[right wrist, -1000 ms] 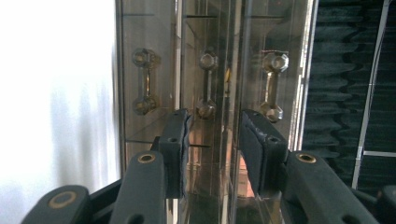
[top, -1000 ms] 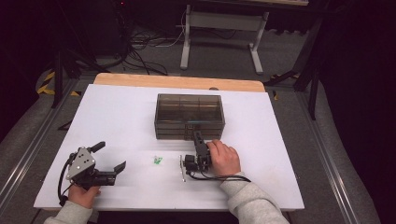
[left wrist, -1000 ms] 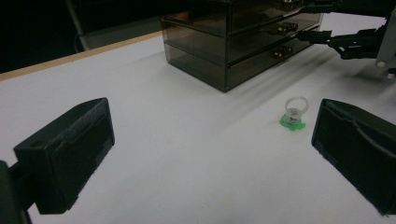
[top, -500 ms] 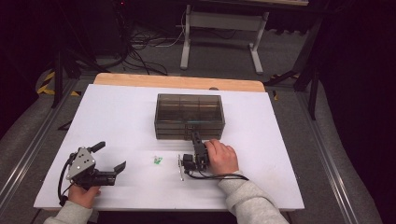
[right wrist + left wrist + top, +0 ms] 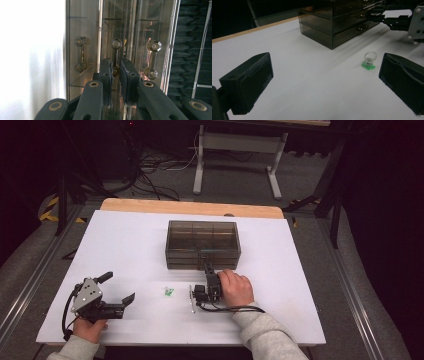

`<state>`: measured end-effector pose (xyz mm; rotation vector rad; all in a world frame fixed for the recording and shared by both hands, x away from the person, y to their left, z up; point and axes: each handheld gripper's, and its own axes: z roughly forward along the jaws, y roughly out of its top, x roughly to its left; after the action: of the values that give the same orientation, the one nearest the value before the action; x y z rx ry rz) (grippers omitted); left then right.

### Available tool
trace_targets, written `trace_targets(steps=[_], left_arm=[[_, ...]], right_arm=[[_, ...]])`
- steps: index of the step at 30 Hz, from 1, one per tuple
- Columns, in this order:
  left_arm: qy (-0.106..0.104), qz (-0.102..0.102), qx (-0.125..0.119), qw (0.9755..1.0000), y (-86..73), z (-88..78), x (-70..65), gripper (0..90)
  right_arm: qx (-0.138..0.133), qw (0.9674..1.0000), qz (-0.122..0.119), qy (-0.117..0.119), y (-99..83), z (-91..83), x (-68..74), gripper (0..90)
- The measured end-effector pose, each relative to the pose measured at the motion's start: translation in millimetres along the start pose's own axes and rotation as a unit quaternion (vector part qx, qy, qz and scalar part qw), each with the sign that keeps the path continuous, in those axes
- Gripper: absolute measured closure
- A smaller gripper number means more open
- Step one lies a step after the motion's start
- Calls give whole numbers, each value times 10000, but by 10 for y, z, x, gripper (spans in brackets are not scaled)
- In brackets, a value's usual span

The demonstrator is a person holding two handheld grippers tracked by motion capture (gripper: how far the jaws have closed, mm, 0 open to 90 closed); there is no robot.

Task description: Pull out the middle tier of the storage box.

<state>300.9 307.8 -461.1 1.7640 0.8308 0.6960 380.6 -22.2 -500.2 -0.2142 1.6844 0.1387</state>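
Your drawer box (image 5: 202,244) looks like smoked, see-through plastic with a glossy face, and its handles (image 5: 115,57) are shiny faceted metal-look bars. It stands on a matt white sheet (image 5: 125,245) that reads as paper or board; behind the box a strip of pale bare wood (image 5: 190,208) shows. Near the box's front, your ring (image 5: 369,60) looks like clear glossy plastic on a green base.

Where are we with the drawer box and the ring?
Done: nothing; the drawers of the smoky drawer box look closed. In hand: the right gripper has its jaws nearly closed around the middle drawer handle. Left: the green-based ring sits loose on the table; the left gripper is open.
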Motion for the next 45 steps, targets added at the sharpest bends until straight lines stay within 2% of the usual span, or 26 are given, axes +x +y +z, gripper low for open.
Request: trace_targets(steps=[15, 17, 27, 45], left_arm=[[-3, 2, 10, 10000, 1, -2, 1, 3], [-3, 4, 13, 10000, 1, -2, 1, 3], [-7, 2, -1, 10000, 0, -1, 1, 3], [-10, 4, -3, 10000, 0, -1, 0, 3]], right_arm=[[21, 10000, 52, 45, 6, -2, -12, 812], [51, 9999, 126, 73, 9, -5, -15, 813], [54, 9998, 117, 122, 16, -7, -34, 814], [52, 9996, 175, 217, 31, -121, -78, 815]])
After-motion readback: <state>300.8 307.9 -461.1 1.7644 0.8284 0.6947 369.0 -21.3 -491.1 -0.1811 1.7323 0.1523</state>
